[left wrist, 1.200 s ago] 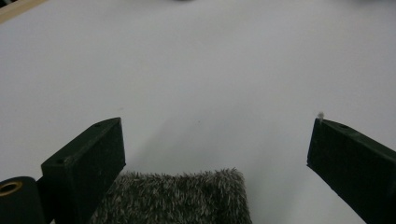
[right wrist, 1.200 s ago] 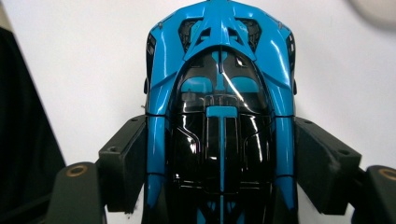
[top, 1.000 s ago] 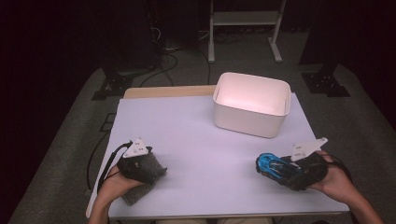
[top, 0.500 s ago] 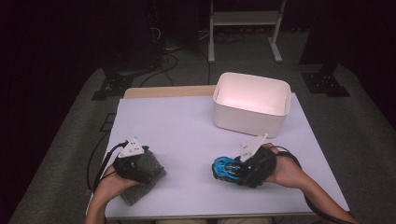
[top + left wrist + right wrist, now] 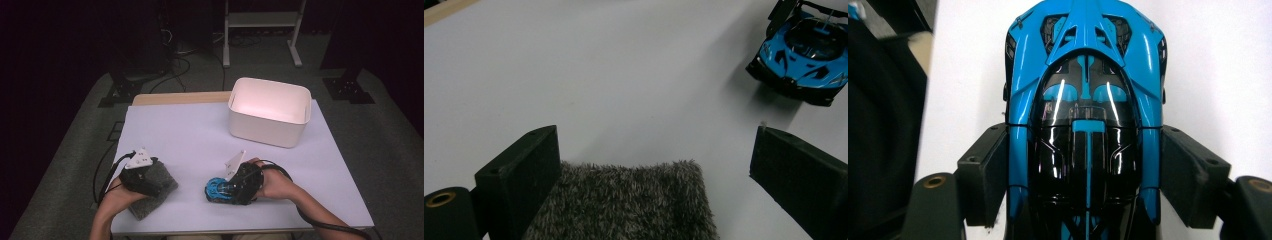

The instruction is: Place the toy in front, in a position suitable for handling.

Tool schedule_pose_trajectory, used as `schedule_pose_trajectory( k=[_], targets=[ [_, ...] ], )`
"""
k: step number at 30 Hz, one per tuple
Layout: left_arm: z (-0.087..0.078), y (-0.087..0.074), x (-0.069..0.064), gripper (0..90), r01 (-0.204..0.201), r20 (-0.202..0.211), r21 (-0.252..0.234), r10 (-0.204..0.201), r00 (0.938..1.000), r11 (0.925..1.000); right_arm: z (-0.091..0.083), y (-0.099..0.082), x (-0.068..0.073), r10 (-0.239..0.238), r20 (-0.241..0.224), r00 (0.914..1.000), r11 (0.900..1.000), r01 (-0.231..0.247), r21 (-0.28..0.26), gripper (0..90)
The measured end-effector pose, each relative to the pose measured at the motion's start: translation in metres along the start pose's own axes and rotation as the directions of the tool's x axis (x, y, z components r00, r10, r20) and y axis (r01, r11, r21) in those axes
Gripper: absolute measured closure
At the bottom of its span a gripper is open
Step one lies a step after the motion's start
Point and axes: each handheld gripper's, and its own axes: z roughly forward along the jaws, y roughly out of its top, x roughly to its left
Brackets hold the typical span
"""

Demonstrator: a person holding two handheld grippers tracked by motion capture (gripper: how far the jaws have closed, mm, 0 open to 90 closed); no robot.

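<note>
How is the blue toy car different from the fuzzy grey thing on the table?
The toy car is shiny, hard and bright blue with black; the grey cloth is dull, soft and furry. The car is clamped between the jaws of the right gripper; the cloth lies flat with the left gripper open over it, its jaws not pinching it. The car sits near the middle of the table's front edge, the cloth at its left corner. Both rest on the white table.

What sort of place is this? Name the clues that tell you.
Probably a lab or studio set up for recording: a white table under bright light in a dark room, cables on the carpet, and a metal stand behind.
</note>
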Motion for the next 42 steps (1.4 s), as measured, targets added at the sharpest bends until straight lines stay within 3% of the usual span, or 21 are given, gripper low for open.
schedule_pose_trajectory(
  k=[6, 11, 13, 18, 29, 31, 38, 42],
  targets=[
    [0.004, -0.001, 0.0, 6.9, -0.011, 0.011, 0.02, 0.011, 0.9999, 0.9997, 0.016, -0.004, 0.0, 0.002, 0.007, 1.0, 0.9993, -0.002, 0.037, 26.4],
    [0.003, -0.002, -0.001, 7.0, -0.01, 0.021, 0.028, 0.01, 0.9997, 0.9995, 0.017, -0.005, 0.003, -0.002, 0.023, 0.9997, 0.9998, 0.002, 0.022, 24.9],
    [0.003, -0.002, 0.0, 7.1, -0.012, 0.029, 0.029, 0.011, 0.9995, 0.9995, 0.017, -0.006, 0.003, 0.003, 0.015, 0.9999, 1.0, -0.003, -0.002, 23.2],
    [0.003, -0.003, 0.0, 7.2, -0.017, 0.04, 0.032, 0.015, 0.9991, 0.9993, 0.004, -0.011, -0.002, 0.071, -0.033, 0.997, 0.9907, -0.074, -0.114, 20.7],
    [0.005, -0.007, 0.001, 23.4, -0.027, 0.106, 0.06, 0.021, 0.9941, 0.9978, -0.025, -0.049, 0.008, 0.114, 0.023, 0.9932, 0.9854, -0.11, -0.13, 13.3],
    [0.008, -0.009, 0.001, 25.7, -0.026, 0.117, 0.076, 0.018, 0.993, 0.9968, -0.025, -0.055, 0.008, 0.123, 0.04, 0.9916, 0.9842, -0.117, -0.133, 13.2],
    [0.021, -0.019, 0.006, 32.0, -0.028, 0.138, 0.139, 0.008, 0.9903, 0.9899, -0.018, -0.064, 0.008, 0.13, 0.032, 0.9911, 0.9841, -0.125, -0.126, 13.1],
    [0.023, -0.027, 0.011, 38.6, 0.009, 0.156, 0.155, -0.034, 0.9871, 0.9878, -0.012, -0.07, 0.008, 0.14, 0.02, 0.9899, 0.981, -0.136, -0.138, 13.1]
  ],
)
